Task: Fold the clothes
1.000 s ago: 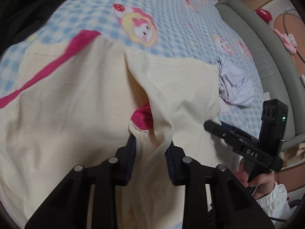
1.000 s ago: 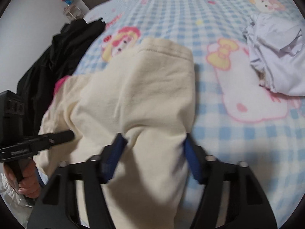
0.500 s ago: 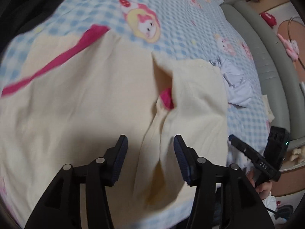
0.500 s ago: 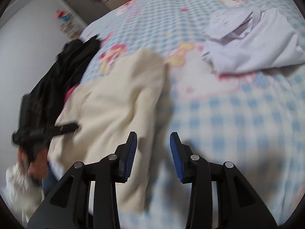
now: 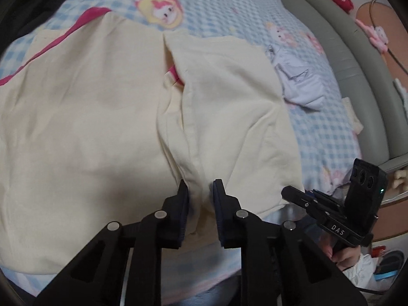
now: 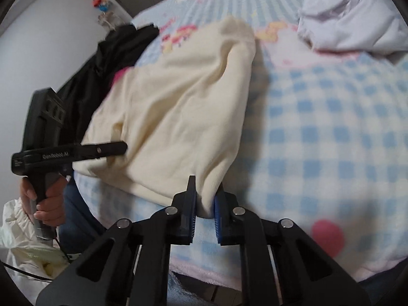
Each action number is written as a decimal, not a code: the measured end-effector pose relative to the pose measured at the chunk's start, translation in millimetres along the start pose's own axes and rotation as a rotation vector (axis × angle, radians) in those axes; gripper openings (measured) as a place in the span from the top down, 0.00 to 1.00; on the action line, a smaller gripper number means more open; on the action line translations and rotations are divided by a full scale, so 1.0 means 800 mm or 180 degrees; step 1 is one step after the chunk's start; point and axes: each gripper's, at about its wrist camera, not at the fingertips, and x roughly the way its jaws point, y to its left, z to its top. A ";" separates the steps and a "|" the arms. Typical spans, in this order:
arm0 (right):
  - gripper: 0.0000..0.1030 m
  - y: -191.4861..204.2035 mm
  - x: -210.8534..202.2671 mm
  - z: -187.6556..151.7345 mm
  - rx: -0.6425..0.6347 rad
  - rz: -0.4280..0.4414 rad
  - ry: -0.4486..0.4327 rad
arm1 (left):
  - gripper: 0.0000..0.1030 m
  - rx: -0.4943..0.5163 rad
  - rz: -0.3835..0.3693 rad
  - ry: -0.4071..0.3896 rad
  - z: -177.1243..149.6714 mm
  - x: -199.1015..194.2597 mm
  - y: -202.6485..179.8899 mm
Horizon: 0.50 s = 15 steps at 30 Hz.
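Observation:
A cream garment (image 5: 102,114) with pink trim (image 5: 84,20) lies spread on the blue checked bed cover (image 5: 216,7). My left gripper (image 5: 200,186) sits at its near edge, jaws closing, pads pinching a raised fold of the cream cloth. In the right wrist view the same garment (image 6: 178,102) slopes down to my right gripper (image 6: 205,186), whose jaws are closing with the cloth's near corner squeezed between the blue pads. Each gripper appears in the other's view: the right one (image 5: 288,193) at the garment's right edge, the left one (image 6: 122,148) at its left side.
A crumpled pale lilac garment (image 6: 357,25) lies further back on the bed (image 6: 318,127). Black clothing (image 6: 107,58) is piled at the left edge. A grey padded bed frame (image 5: 344,51) runs along the right. A person's hand (image 6: 48,199) holds the left gripper's handle.
Half a second ago both grippers stood open. The left one has closed on a fold at the near edge; the right one has moved back to the garment's corner and closed on it.

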 end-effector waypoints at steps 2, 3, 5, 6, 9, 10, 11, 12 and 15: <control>0.91 -0.011 -0.017 -0.001 0.0125 0.0021 -0.0124 | 0.82 -0.0127 -0.0244 -0.0043 0.004 -0.008 0.008; 0.91 -0.017 -0.019 -0.003 0.0164 0.0004 -0.0135 | 0.81 -0.0213 -0.0324 -0.0050 0.003 -0.010 0.015; 0.91 -0.026 -0.013 -0.005 0.0278 -0.0056 -0.0115 | 0.71 -0.0370 -0.0309 -0.0010 -0.003 -0.008 0.032; 0.91 -0.033 -0.011 -0.010 0.0344 -0.0067 -0.0097 | 0.66 -0.0446 -0.0248 0.0029 -0.008 -0.006 0.043; 0.87 -0.048 -0.007 -0.020 0.0492 -0.0064 -0.0037 | 0.53 -0.0674 -0.0363 0.0066 -0.020 -0.008 0.072; 0.86 -0.051 -0.006 -0.021 0.0510 -0.0053 -0.0019 | 0.46 -0.0685 -0.0466 0.0032 -0.022 -0.014 0.073; 0.84 -0.049 -0.011 -0.020 0.0494 -0.0027 -0.0006 | 0.42 -0.0630 -0.0514 0.0007 -0.023 -0.018 0.069; 0.80 -0.046 -0.018 -0.018 0.0445 -0.0054 -0.0019 | 0.41 -0.0550 -0.0531 -0.0010 -0.022 -0.022 0.062; 0.67 -0.034 -0.037 -0.013 0.0200 -0.0152 -0.0097 | 0.34 -0.0323 -0.0512 0.0018 -0.020 -0.020 0.039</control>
